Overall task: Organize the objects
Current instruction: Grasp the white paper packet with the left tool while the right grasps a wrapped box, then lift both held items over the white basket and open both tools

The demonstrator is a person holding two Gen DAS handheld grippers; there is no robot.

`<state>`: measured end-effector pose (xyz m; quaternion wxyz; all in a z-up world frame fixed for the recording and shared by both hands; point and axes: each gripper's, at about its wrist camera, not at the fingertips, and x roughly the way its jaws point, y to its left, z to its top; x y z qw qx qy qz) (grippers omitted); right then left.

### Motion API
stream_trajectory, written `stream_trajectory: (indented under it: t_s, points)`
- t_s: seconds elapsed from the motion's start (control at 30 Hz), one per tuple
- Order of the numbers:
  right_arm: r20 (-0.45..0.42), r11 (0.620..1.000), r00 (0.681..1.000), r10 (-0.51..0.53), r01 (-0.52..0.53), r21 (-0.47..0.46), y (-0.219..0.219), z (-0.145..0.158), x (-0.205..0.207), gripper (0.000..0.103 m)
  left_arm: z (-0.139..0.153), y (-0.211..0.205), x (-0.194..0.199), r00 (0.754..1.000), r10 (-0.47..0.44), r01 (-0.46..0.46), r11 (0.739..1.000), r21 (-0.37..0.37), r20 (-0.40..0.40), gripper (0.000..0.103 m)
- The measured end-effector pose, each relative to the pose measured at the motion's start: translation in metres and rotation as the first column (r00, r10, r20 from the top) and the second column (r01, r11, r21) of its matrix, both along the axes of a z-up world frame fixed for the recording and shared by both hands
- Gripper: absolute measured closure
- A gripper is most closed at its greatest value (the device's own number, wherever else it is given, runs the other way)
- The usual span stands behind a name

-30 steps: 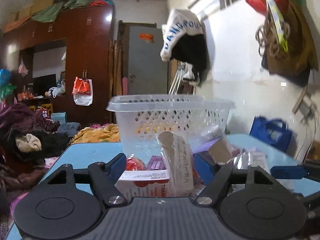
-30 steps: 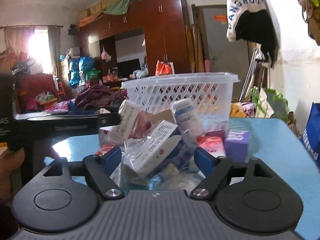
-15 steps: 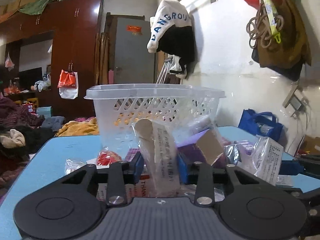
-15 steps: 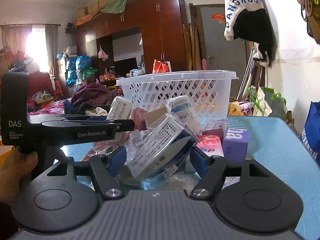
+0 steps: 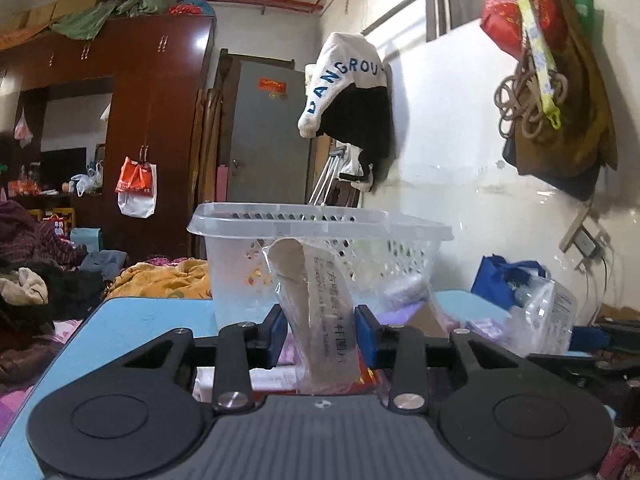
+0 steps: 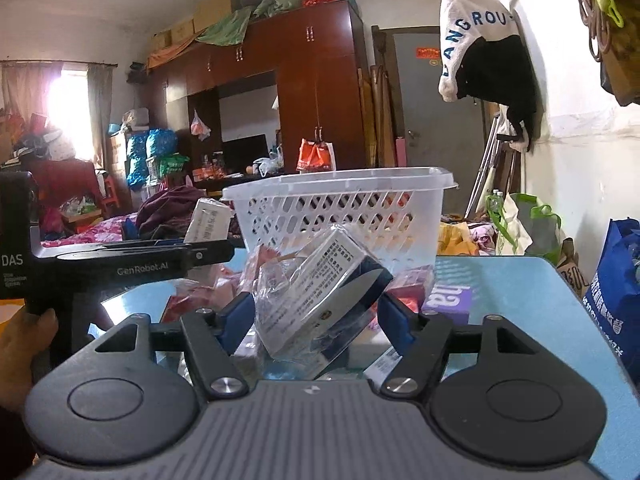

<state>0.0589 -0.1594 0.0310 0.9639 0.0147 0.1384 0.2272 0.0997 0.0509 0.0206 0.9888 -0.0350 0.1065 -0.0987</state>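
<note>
Wrapped box (image 5: 320, 320) between clamped left gripper (image 5: 322, 330)

Basket (image 5: 320, 222) floor is masked by the wrapped box (image 5: 320, 312); the box's lower end drops behind the gripper body. Beside the basket, the purple carton (image 6: 450, 300) has half-hidden lettering. Hand (image 6: 24, 344) is cropped at frame edge.

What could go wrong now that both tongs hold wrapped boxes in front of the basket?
The left tongs grip a tall bagged box low down, so it may tip on lifting. The right tongs hold a tilted box in slippery plastic that could slide out. The light basket might shift if bumped.
</note>
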Motion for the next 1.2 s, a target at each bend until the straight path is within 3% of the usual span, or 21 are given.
stream_trajectory:
  t_s: [0.33,0.53,0.67,0.8,1.03,1.1,1.13,1.17,1.2]
  points:
    - [0.009,1.000,1.000,-0.007,0.007,-0.008,-0.004,0.010,0.005,0.033,0.013,0.011,0.002,1.000,-0.018,0.019,0.999,-0.041,0.015,0.062]
    - [0.033,0.999,0.999,0.003,-0.001,-0.053,0.002,0.043,0.028,0.034,0.049,0.013,0.011,0.999,-0.040,0.042,0.998,-0.052,0.037,0.062]
    - [0.093,0.996,0.996,-0.007,0.015,-0.085,0.012,0.082,0.064,0.034,0.087,0.017,0.047,0.998,-0.054,0.051,0.995,-0.087,-0.027,0.062]
    - [0.100,0.990,0.994,-0.036,0.049,-0.131,0.030,0.103,0.119,0.036,0.105,0.015,0.097,0.994,-0.013,0.006,0.998,-0.069,-0.106,0.062]
    - [-0.028,0.970,0.995,-0.093,0.084,-0.230,0.047,0.082,0.190,0.039,0.092,0.008,0.155,0.973,0.033,-0.038,0.999,-0.017,-0.230,0.061]
    - [-0.040,0.967,0.995,-0.094,0.082,-0.241,0.048,0.076,0.193,0.037,0.088,0.005,0.161,0.971,0.022,-0.027,0.999,-0.018,-0.238,0.055]
    - [-0.041,0.965,0.995,-0.092,0.079,-0.248,0.048,0.075,0.191,0.037,0.087,0.004,0.160,0.973,0.018,-0.021,1.000,-0.012,-0.229,0.034]
    - [-0.027,0.964,0.995,-0.101,0.091,-0.250,0.048,0.074,0.187,0.030,0.086,0.003,0.158,0.977,0.027,-0.029,1.000,-0.003,-0.213,0.014]
    - [0.001,0.962,0.993,-0.114,0.111,-0.248,0.046,0.076,0.181,0.016,0.087,0.005,0.155,0.981,0.046,-0.045,0.999,0.005,-0.191,0.010]
